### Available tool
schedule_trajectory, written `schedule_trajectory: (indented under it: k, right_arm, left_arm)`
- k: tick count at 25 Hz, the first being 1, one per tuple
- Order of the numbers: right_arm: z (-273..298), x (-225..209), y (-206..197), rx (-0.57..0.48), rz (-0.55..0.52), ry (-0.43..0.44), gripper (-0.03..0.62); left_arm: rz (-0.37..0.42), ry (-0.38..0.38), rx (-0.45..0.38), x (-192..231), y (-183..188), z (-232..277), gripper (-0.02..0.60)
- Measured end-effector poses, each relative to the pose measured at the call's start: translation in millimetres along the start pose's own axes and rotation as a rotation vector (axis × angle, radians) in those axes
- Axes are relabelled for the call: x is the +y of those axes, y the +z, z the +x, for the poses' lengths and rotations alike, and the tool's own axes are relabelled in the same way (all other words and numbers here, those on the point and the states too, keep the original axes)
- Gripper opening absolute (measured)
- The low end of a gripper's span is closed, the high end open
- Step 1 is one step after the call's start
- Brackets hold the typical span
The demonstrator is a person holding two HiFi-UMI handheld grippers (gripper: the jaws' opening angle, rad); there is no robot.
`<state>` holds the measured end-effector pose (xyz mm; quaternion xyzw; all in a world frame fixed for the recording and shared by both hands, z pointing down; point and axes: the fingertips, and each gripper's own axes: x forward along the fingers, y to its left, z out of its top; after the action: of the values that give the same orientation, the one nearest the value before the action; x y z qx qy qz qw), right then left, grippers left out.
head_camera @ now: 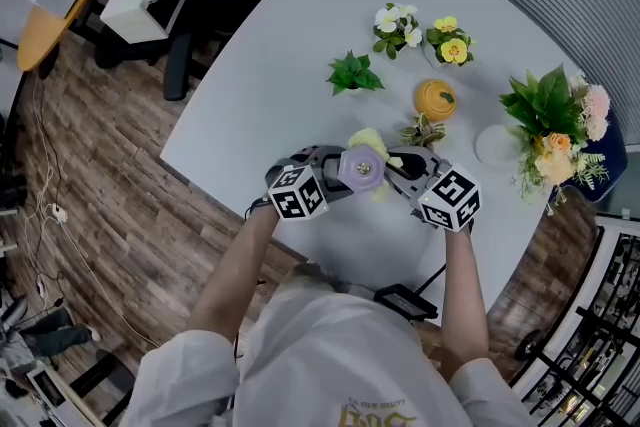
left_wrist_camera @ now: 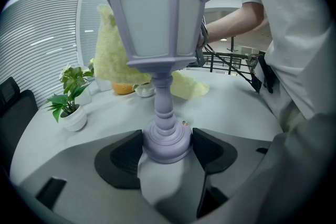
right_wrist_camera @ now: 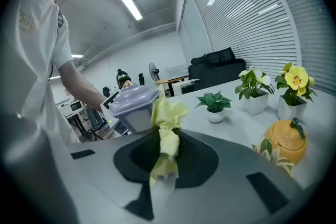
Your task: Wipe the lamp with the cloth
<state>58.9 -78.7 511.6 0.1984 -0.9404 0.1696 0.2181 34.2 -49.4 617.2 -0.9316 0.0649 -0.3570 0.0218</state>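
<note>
- Lamp upright at the near side of the table, its base between the jaws of the left gripper
- Cloth between the jaws of the right gripper, just right of the lamp's top
- Leafy plant behind the lamp; two flower pots farther back
- Jar right of the leafy plant, bouquet at the table's right edge

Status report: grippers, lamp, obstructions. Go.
Left gripper shut on lamp base. Right gripper shut on cloth, cloth up at the lamp's shade. Potted plants and orange pot farther back on table, not in the way.
</note>
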Motion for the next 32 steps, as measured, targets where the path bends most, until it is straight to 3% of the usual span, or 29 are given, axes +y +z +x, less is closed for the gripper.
schedule_trajectory:
  k: [32]
  right_arm:
    - [-32,17,19,-0.174,0.093,0.049,0.067]
  left_arm:
    - [0.000,-0.001,0.000,0,-1,0,0.299]
